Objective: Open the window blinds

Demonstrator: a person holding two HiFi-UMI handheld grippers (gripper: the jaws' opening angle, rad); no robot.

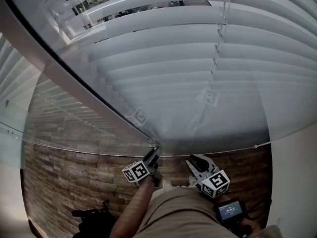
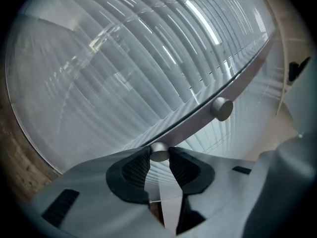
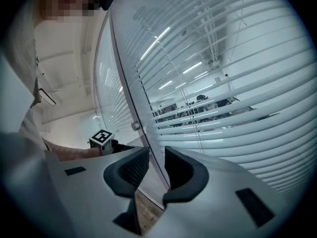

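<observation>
White slatted blinds (image 1: 198,58) hang behind glass, beside a grey metal frame post (image 1: 74,83). At the foot of that post, my left gripper (image 1: 152,155) is shut on a small round metal knob (image 2: 159,152); both black pads press its sides in the left gripper view. A second knob (image 2: 222,108) sits further along the post. My right gripper (image 1: 198,161) hovers just right of the left one, close to the glass. Its jaws stand open with nothing between them (image 3: 156,162). The right gripper view also shows the left gripper's marker cube (image 3: 101,137) and a knob (image 3: 134,126) on the post.
A wood-plank floor (image 1: 74,177) lies below the glass. A black object (image 1: 91,214) rests on it at lower left. A small device with a lit screen (image 1: 230,211) hangs by my right side. A white wall (image 1: 297,182) stands at the right.
</observation>
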